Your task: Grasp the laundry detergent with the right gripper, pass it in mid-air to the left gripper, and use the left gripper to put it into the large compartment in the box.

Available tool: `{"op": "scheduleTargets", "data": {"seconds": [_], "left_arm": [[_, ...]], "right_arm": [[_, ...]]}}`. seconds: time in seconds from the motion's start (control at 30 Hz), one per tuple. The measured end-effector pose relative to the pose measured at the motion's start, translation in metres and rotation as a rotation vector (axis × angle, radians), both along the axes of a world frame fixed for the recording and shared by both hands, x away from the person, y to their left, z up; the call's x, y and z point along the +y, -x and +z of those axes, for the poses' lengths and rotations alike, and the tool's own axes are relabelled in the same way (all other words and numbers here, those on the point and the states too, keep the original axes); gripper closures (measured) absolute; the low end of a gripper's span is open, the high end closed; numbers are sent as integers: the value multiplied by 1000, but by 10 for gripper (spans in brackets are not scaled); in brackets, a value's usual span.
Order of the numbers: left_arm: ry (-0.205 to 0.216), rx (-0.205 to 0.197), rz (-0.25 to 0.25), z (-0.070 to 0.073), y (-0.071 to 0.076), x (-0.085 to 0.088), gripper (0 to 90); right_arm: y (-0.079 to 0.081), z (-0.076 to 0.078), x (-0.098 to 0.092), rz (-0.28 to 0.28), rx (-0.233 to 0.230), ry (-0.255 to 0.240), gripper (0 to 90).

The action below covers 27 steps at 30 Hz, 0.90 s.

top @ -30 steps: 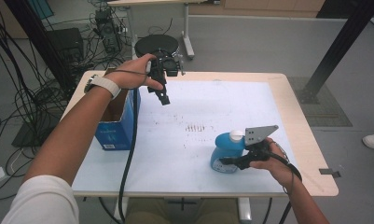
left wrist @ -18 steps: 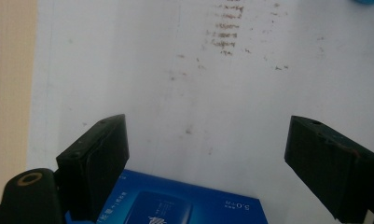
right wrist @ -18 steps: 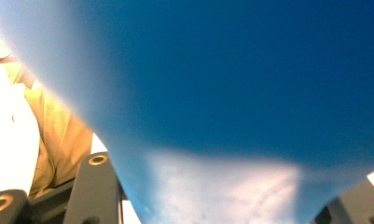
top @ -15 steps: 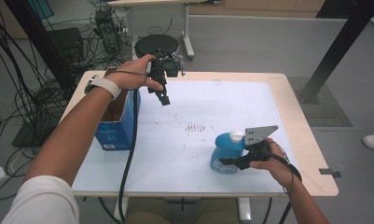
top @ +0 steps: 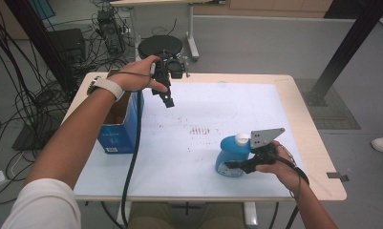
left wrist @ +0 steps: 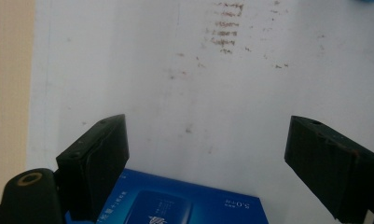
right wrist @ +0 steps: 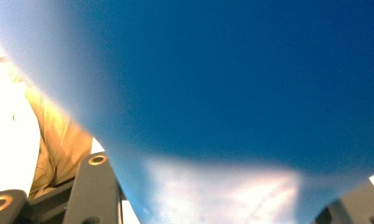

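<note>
Where the high view looks down on the tabletop point(top: 284, 109), my right tool point(top: 237, 165) clamps the blue bottle point(top: 230, 155) near the front edge, its white cap point(top: 242, 139) upward. My left tool point(top: 169, 98) hangs above the far left part, just beside the open blue box point(top: 116, 130). In the left gripper view, my left tool point(left wrist: 222, 158) stands wide with nothing between its 2 jaws, the box point(left wrist: 184, 205) below. In the right gripper view, the bottle point(right wrist: 231, 93) sits blurred against the lens between my jaws.

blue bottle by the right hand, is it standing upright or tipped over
Upright. The blue bottle stands on its base on the white table, white cap on top, with the right gripper shut on its side.
</note>
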<state>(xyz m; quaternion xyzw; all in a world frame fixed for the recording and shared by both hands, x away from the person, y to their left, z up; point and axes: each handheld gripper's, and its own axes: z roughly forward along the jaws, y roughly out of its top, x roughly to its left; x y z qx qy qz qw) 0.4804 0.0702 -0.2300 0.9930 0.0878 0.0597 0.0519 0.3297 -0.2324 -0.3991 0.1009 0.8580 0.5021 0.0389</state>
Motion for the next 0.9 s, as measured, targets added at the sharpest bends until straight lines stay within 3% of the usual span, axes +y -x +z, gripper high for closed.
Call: {"op": "scheduleTargets", "data": {"seconds": [0.9], "left_arm": [[5, -6, 2, 1, 1, 1, 140]], "right_arm": [[-1, -1, -1, 4, 6, -8, 427]]}}
